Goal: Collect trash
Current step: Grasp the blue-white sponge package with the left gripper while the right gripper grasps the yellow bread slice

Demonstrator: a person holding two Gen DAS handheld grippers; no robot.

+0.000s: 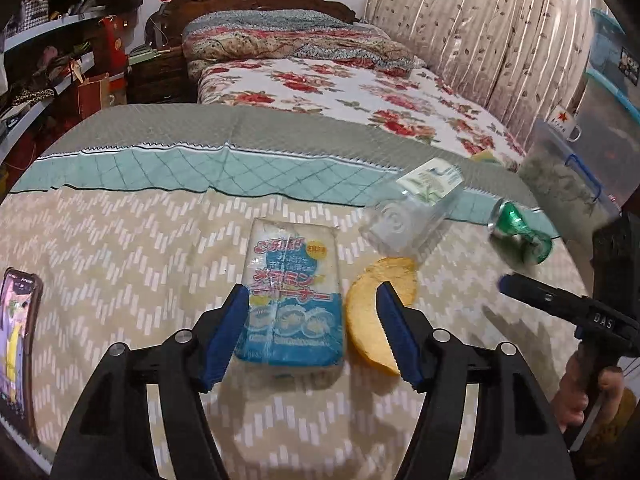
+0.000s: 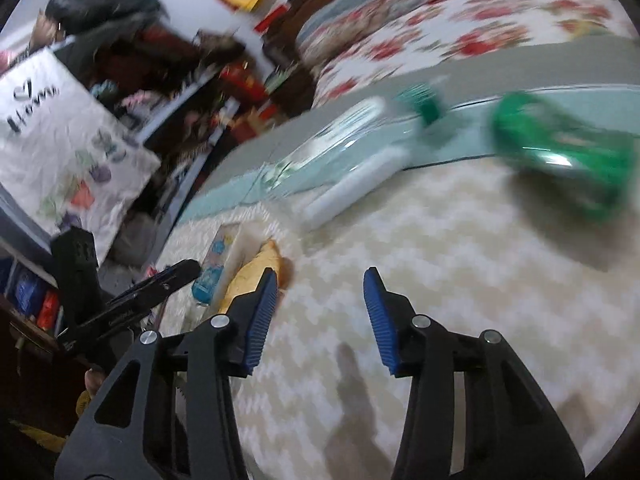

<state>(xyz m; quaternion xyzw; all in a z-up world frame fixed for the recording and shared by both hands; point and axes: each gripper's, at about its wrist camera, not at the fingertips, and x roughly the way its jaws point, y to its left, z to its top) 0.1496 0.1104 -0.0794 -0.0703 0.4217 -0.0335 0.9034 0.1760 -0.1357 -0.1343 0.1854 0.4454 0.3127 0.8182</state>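
My left gripper [image 1: 312, 300] hangs open over a blue and white plastic packet [image 1: 296, 280] that lies flat on the bed cover. The packet lies between the jaws, and the right pad stands well off it. A yellow curved peel [image 1: 360, 320] lies just right of the packet. Beyond it lie a clear plastic bottle [image 1: 412, 208] and a crushed green can [image 1: 520, 232]. My right gripper [image 2: 322, 280] is open over bare cover, with nothing between its pads. The blurred green can [image 2: 560, 152] and the bottle [image 2: 352, 160] lie ahead of it.
A phone [image 1: 16, 340] lies at the cover's left edge. A clear storage box [image 1: 560, 176] stands at the right. A floral quilt [image 1: 340, 92] lies beyond. Cluttered shelves [image 1: 48, 60] and a white printed bag [image 2: 60, 140] are on the left. A hand [image 1: 580, 396] holds the right tool.
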